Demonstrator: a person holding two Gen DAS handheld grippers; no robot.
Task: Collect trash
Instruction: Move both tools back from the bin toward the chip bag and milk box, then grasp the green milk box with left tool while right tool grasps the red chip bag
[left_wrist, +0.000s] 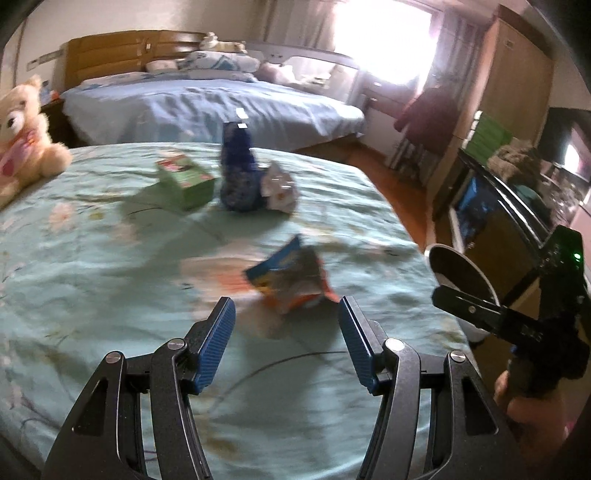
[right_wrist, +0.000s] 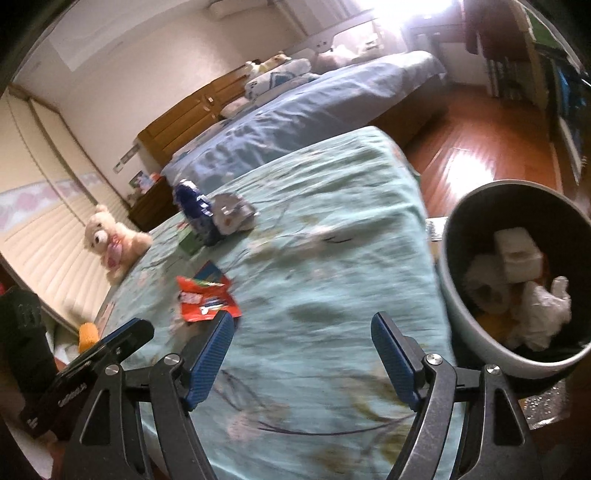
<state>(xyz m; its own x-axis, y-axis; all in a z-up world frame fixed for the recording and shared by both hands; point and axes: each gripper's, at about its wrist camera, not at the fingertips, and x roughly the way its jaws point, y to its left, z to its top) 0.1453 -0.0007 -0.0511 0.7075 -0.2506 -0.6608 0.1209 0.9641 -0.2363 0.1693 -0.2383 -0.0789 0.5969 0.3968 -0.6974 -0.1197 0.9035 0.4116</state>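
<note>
You held both sets of fingers spread and empty—the left gripper (left_wrist: 286, 332) aimed at the orange snack wrapper (left_wrist: 291, 278) lying near the bed's (left_wrist: 92, 288) right edge, the right gripper (right_wrist: 303, 354) over bare sheet. The trash bin (right_wrist: 476, 339) stood just off that edge—handy for drops. More litter sat farther in.

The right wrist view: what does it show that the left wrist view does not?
Only the right wrist view shows the inside of the trash bin, with white crumpled trash. Only the left wrist view shows the whole green box. Both show the orange snack wrapper, the blue bag, the teddy bear and the green bedspread.
</note>
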